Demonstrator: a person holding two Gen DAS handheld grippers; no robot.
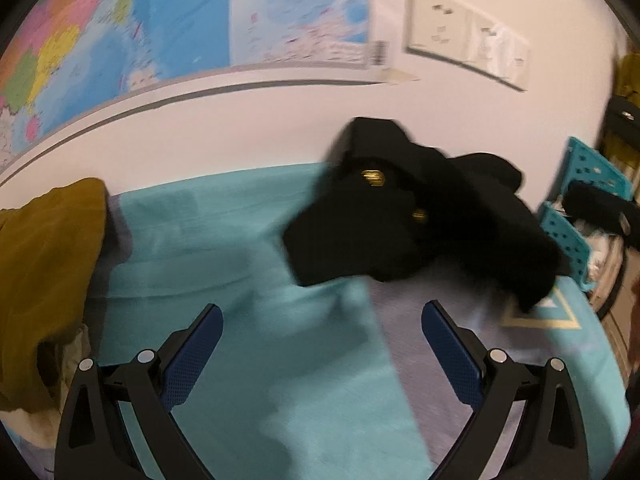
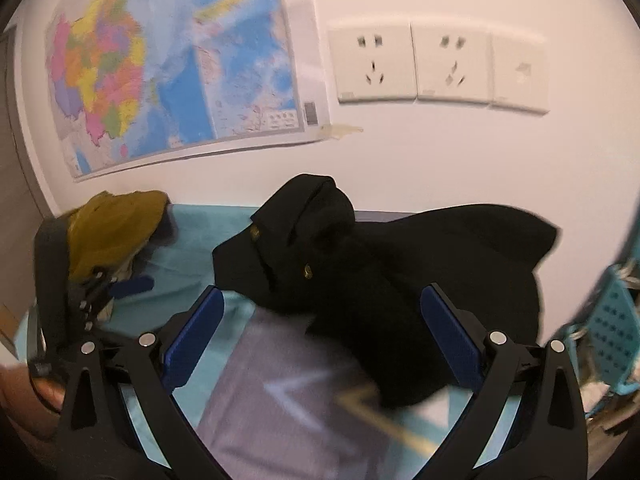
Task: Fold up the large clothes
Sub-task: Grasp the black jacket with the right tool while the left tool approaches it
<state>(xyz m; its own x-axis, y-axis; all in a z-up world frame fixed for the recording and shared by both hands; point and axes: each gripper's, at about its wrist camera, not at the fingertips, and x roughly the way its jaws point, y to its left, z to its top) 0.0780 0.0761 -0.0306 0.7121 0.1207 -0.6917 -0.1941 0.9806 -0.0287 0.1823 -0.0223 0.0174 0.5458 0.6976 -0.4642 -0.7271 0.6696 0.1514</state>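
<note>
A black coat with gold buttons (image 1: 404, 220) lies crumpled on the teal and grey bedspread (image 1: 248, 264), against the white wall. In the right wrist view the same black coat (image 2: 380, 276) fills the middle, part of it lying between the fingers. My left gripper (image 1: 322, 320) is open above the bedspread, short of the coat, with nothing in it. My right gripper (image 2: 322, 300) is open too, just over the coat's near edge. The left gripper (image 2: 120, 286) also shows at the left of the right wrist view, held in a hand (image 2: 24, 400).
A mustard-yellow garment (image 1: 44, 264) is heaped at the left on the bed, the same mustard garment (image 2: 116, 224) seen from the right wrist. Teal plastic baskets (image 1: 576, 200) stand at the right edge. A map (image 2: 160, 64) and wall sockets (image 2: 436, 68) hang above.
</note>
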